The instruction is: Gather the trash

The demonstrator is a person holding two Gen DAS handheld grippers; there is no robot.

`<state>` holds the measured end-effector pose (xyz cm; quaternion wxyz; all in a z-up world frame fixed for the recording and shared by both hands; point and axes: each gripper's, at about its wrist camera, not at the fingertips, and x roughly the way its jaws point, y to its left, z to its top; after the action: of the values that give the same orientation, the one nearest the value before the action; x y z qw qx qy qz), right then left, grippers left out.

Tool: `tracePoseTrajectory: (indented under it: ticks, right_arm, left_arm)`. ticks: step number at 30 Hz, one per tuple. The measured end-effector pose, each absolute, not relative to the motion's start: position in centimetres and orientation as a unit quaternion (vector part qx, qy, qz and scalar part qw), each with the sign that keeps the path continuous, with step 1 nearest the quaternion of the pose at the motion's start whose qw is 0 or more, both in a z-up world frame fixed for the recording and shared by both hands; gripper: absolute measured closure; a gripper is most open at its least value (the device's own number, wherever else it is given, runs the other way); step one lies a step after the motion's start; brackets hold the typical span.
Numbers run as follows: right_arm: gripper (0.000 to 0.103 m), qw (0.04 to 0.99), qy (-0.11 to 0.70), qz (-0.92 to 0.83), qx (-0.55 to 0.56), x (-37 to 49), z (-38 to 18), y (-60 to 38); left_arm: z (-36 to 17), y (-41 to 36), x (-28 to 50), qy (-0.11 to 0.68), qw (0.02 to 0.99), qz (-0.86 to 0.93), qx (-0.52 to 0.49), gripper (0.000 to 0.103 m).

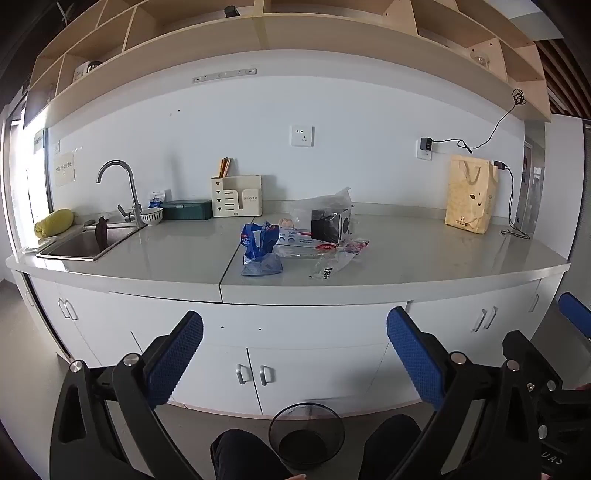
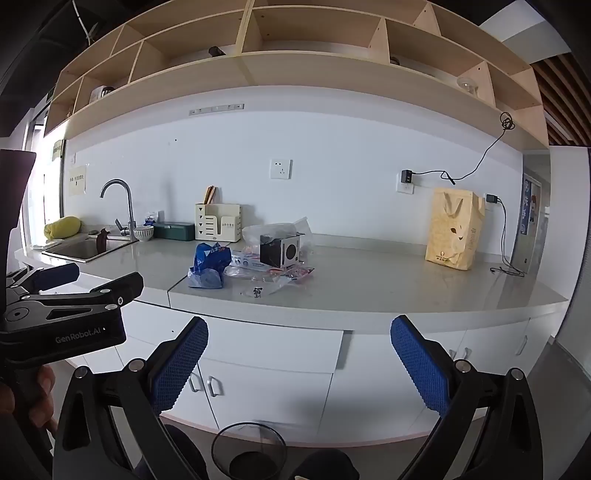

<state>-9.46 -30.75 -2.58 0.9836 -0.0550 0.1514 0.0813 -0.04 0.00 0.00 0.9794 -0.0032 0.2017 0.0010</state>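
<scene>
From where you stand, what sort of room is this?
Probably a small office pantry or kitchenette: a steel sink with curved tap, a long grey countertop over white cabinets, and open wooden shelves above.

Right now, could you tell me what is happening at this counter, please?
A person holds two grippers, both open and empty, short of the counter. The left gripper and right gripper face a pile of trash: a blue bag, clear wrappers and a small black box. A mesh bin waits on the floor, nothing collected yet.

both wrist views side by side, facing the counter [image 1: 406, 266] from well back
</scene>
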Motion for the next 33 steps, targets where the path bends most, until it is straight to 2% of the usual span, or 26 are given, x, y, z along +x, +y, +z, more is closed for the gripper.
tracePoseTrajectory:
  ticks: [33]
  right_arm:
    - [0.003,0.983,0.155,0.073,-0.059,-9.1,-3.6,-31.0]
  left_arm:
    - [0.3,0.6,0.4,0.203,0.979,0.009,0.0,0.004]
